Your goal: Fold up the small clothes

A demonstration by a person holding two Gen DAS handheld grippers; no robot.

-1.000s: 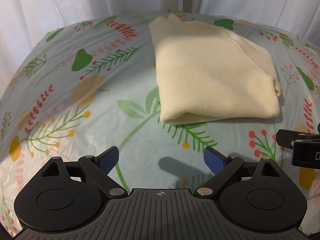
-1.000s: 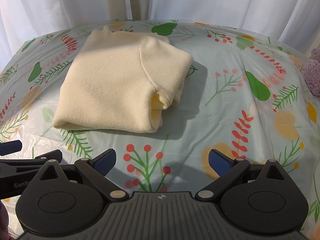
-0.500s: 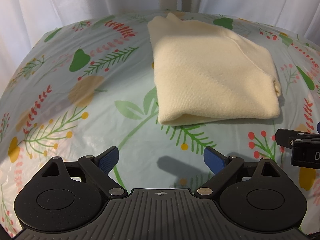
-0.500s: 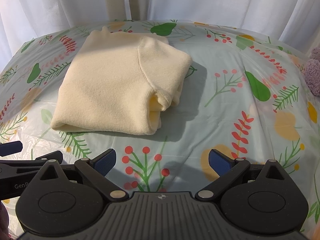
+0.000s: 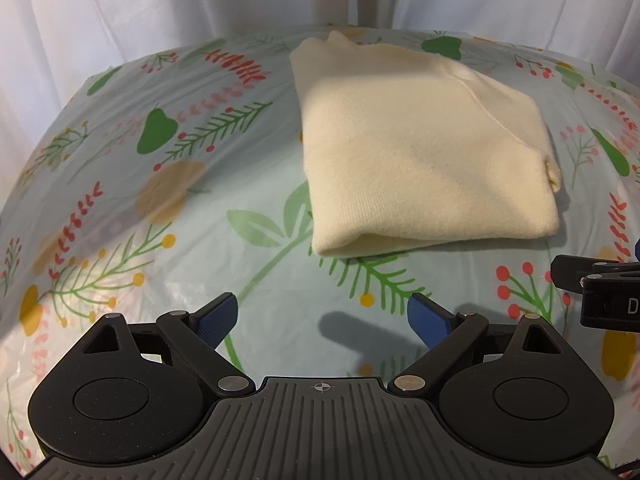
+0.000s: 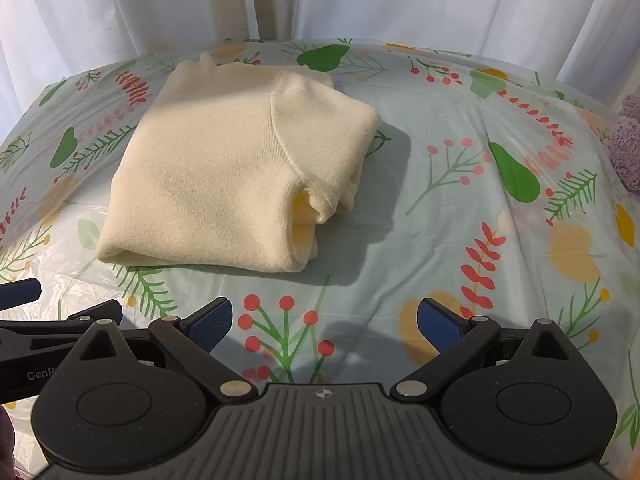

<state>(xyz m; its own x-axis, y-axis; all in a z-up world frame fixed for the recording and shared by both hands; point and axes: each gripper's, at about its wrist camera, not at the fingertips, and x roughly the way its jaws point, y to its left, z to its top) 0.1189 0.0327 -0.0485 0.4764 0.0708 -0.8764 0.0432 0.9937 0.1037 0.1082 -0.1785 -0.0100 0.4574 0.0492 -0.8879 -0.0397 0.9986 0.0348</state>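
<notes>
One cream sweater (image 5: pixel 424 152) (image 6: pixel 236 176), folded into a thick rectangle, lying toward far edge of bench (image 5: pixel 120 200) (image 6: pixel 460 208) on floral cover. Left hand-held gripper (image 5: pixel 324 320) near front edge, blue pads spread wide, nothing between them, well apart from sweater. Right hand-held gripper (image 6: pixel 324 322) likewise spread and empty, just beside left one. White curtain (image 5: pixel 160 4) behind far edge. Purple fluffy thing (image 6: pixel 628 152) at right edge, partly cut off.
</notes>
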